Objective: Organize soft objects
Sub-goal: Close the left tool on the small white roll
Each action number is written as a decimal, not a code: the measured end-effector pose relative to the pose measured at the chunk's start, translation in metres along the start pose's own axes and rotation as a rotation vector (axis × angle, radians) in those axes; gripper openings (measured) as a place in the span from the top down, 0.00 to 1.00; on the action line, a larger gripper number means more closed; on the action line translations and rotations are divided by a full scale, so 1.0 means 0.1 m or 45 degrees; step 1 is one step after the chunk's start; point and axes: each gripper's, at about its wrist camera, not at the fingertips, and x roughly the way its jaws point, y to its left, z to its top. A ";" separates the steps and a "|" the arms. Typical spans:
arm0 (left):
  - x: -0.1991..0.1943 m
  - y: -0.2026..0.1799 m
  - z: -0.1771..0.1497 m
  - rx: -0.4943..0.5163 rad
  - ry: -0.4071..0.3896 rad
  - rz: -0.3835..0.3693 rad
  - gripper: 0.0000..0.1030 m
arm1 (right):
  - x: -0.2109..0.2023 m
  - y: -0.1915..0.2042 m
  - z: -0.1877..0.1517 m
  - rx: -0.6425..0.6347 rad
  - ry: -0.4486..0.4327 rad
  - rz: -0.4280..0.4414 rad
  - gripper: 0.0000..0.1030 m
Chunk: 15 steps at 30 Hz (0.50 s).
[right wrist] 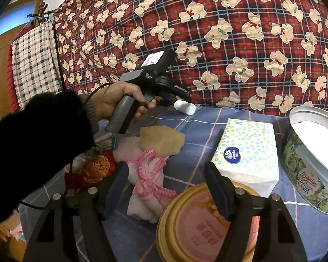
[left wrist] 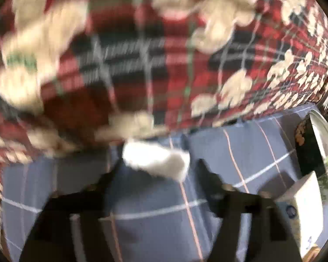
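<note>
The left wrist view is blurred. A small white soft roll [left wrist: 157,160] lies on the blue checked cloth [left wrist: 153,216] at the edge of the red bear-print quilt [left wrist: 142,43]. My left gripper [left wrist: 159,166] is open, its tips either side of the roll without pressing it. The right wrist view shows the same white roll [right wrist: 185,107] lying loose just ahead of the left tool, which a hand [right wrist: 118,100] grips. My right gripper [right wrist: 164,174] stands open above a pink towel tied with a frilly ribbon [right wrist: 146,174]. A tan cloth [right wrist: 161,142] rests on that towel.
A red and gold brocade pouch [right wrist: 94,168] lies left of the towel. A tissue pack [right wrist: 247,152] sits at centre right, an open cookie tin [right wrist: 306,170] holding white things at far right, and a gold round lid [right wrist: 185,224] under my right finger. A checked cloth [right wrist: 35,63] hangs at left.
</note>
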 end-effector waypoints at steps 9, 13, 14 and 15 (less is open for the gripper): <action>0.58 0.29 0.25 -0.517 0.253 0.137 0.11 | 0.05 -0.02 -0.01 0.005 0.032 0.010 0.29; 0.65 0.16 0.28 -0.429 0.262 0.207 0.40 | 0.03 -0.02 0.00 0.004 0.023 0.009 0.29; 0.63 0.13 0.28 -0.379 0.254 0.208 0.43 | 0.03 -0.02 0.00 0.002 0.020 0.007 0.29; 0.60 0.12 0.26 -0.348 0.250 0.188 0.48 | 0.02 -0.03 0.01 0.000 0.014 0.001 0.29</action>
